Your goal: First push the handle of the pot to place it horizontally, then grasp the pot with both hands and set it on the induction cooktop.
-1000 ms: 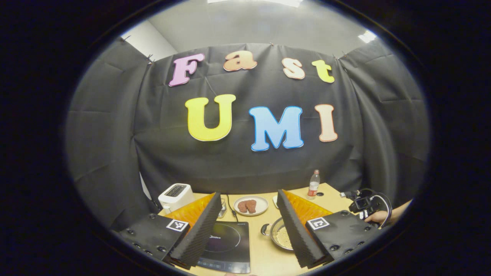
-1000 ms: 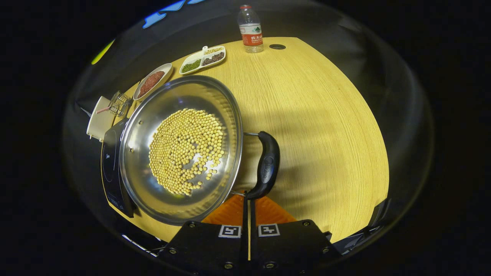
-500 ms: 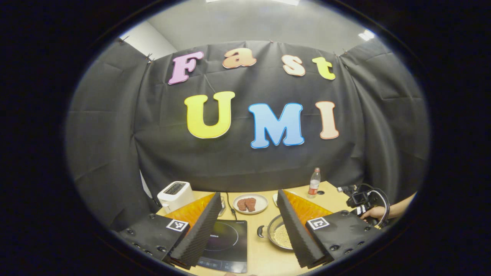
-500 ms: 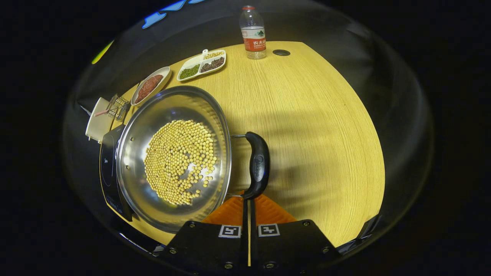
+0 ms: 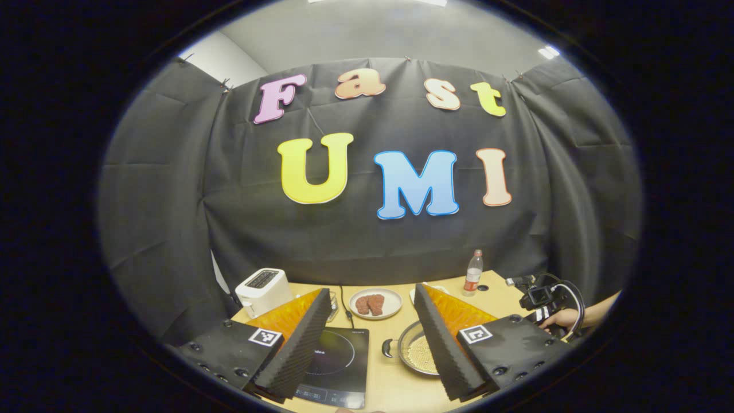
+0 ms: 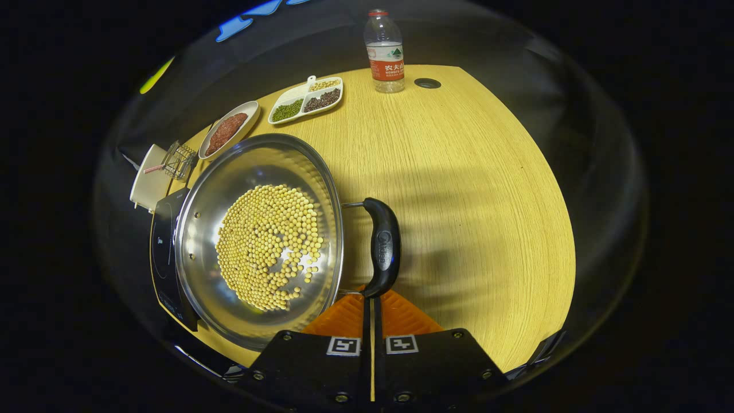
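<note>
Right claw (image 6: 371,304) closed, fingers pressed together with only a thin slit between, nothing gripped; tips touching the near end of the pot's black handle (image 6: 383,246) from below in the right gripper view. Pot (image 6: 258,241) resting on the counter (image 6: 459,189), steel, shallow, a layer of yellow beans (image 6: 266,246) over its bottom, handle standing out on the side facing the claw and running roughly crosswise to it. Pot's far edge overlapping the near edge of the black cooktop (image 6: 163,252), most of the pot on bare wood beside it. Beyond, a plate of meat (image 6: 228,129), a divided tray (image 6: 307,100) of green, dark and pale grains, a bottle (image 6: 385,51) upright at the far edge next to a round hole (image 6: 427,84), and a white toaster (image 6: 148,183) with a small wire rack (image 6: 179,162) just beside it. Left claw (image 5: 371,338) wide open, empty, held above the near edge of the counter (image 5: 395,384) in the left gripper view, level with the booth wall ahead. Between its fingers, the cooktop (image 5: 338,361) on the left and the pot (image 5: 416,353) on the right, a small handle (image 5: 389,348) on the pot's left side, the pot partly hidden behind the right finger. Behind, the toaster (image 5: 262,289), the plate (image 5: 375,303) and the bottle (image 5: 472,272). Far right, a hand (image 5: 559,319) holding the other claw's body, cables looped above.
</note>
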`<action>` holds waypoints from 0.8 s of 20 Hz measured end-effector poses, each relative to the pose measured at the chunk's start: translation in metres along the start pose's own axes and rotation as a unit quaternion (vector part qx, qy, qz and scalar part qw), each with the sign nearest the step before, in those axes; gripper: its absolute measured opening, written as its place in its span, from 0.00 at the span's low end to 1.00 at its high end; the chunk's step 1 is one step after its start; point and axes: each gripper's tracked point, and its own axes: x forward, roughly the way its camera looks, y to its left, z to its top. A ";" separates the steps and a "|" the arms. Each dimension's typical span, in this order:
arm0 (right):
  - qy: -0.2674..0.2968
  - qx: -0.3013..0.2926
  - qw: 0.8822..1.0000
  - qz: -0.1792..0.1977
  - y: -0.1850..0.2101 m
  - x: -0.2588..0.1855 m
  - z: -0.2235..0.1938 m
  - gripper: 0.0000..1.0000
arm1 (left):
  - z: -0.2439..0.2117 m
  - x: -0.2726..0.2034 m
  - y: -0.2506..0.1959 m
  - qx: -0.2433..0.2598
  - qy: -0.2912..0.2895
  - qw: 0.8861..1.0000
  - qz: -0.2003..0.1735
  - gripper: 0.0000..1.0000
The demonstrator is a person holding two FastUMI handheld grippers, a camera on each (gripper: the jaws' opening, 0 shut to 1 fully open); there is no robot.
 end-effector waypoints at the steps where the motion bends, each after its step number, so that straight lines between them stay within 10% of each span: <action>1: -0.002 0.000 1.000 -0.001 0.000 0.000 0.001 0.02 | 0.000 0.001 -0.002 0.000 0.000 1.000 -0.001 1.00; 11: -0.109 -0.040 0.993 -0.017 -0.015 -0.060 0.005 0.07 | -0.010 0.019 -0.029 -0.012 0.009 1.000 -0.005 1.00; 13: -0.133 -0.054 0.990 -0.010 -0.013 -0.075 0.009 0.34 | -0.013 0.023 -0.035 -0.017 0.007 1.000 -0.010 1.00; 16: -0.175 -0.059 0.983 -0.013 -0.011 -0.099 0.015 1.00 | -0.020 0.032 -0.045 -0.023 0.010 0.999 -0.027 1.00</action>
